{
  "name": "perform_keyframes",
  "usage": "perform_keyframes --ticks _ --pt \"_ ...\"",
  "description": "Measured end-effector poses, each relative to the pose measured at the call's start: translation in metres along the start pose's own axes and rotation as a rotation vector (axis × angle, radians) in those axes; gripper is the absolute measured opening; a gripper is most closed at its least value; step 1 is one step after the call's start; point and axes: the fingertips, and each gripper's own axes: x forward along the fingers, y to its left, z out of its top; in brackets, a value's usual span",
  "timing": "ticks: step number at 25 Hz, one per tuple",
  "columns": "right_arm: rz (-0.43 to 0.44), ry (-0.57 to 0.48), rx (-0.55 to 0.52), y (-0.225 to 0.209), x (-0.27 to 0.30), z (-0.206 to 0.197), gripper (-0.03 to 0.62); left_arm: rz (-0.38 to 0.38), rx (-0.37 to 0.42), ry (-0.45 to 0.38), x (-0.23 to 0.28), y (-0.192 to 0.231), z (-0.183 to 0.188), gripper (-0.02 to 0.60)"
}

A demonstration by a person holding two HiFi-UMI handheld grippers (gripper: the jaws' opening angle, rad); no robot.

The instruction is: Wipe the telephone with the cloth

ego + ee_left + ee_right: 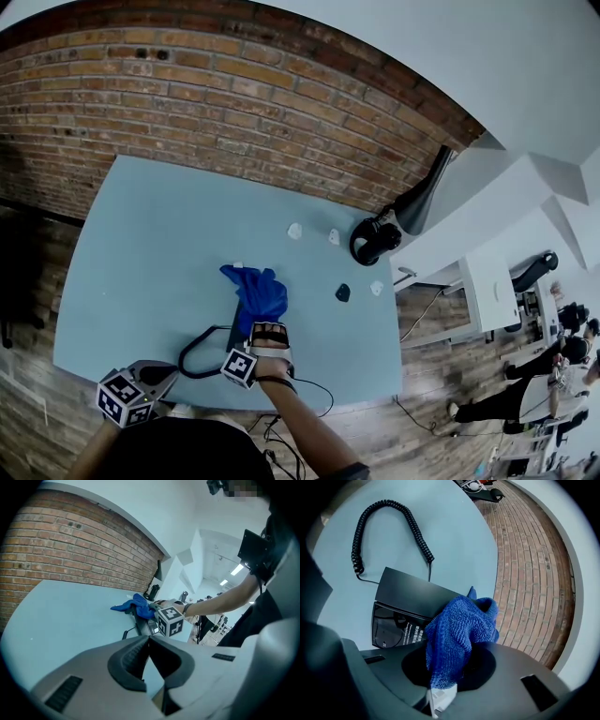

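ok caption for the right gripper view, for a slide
Right gripper shut on a blue cloth, over the black telephone on the light blue table, its coiled cord looping away.

The left gripper (pixel 149 638), grey with dark-padded jaws, is seen closed tip to tip with nothing between. Farther off on the pale blue table (pixel 61 616), a blue terry cloth (pixel 136 604) is draped over a black telephone (pixel 146 625) at the right gripper (pixel 154 606).
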Motion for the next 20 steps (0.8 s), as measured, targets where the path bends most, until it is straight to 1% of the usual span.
perform_keyframes --ticks 4,7,12,17,20 --pt "0.029 -0.010 0.012 0.001 -0.003 0.000 0.074 0.001 -0.002 -0.003 0.001 -0.001 0.001 -0.009" --pt "0.006 -0.002 -0.005 -0.001 -0.002 -0.002 0.074 0.001 -0.002 -0.005 0.001 -0.002 0.002 -0.008" --pt "0.013 -0.011 0.006 0.005 -0.004 0.001 0.074 0.002 0.000 -0.006 0.002 -0.003 -0.002 -0.009" --pt "0.015 0.002 -0.016 0.012 -0.009 0.000 0.074 0.002 0.002 -0.006 0.001 -0.004 -0.003 -0.008" --pt "0.025 -0.015 0.002 0.020 -0.013 0.004 0.074 0.000 0.001 -0.003 0.001 -0.006 -0.004 -0.009"
